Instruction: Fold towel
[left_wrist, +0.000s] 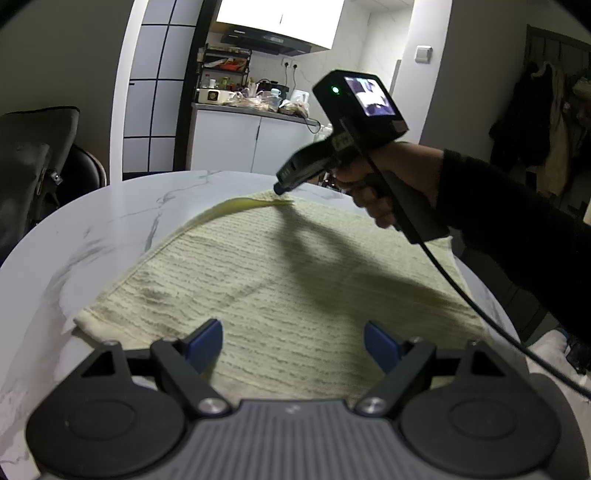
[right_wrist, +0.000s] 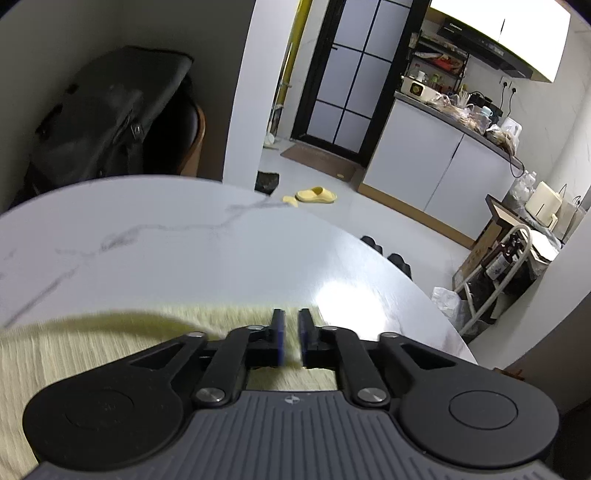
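Note:
A pale yellow ribbed towel (left_wrist: 266, 280) lies spread on the round white marble table (left_wrist: 110, 221). My left gripper (left_wrist: 293, 341) is open, its blue pads hovering over the towel's near edge. My right gripper (left_wrist: 280, 190) is at the towel's far corner, which is lifted off the table. In the right wrist view the right gripper (right_wrist: 291, 332) is shut on the towel (right_wrist: 74, 354), with a thin strip of fabric between its blue pads, and the far edge curls up to the left.
A black chair with a dark bag (left_wrist: 33, 162) stands at the table's far left. A kitchen counter (left_wrist: 251, 110) lies beyond the table. A yellow slipper (right_wrist: 316, 195) and a rack with bottles (right_wrist: 506, 254) are on the floor.

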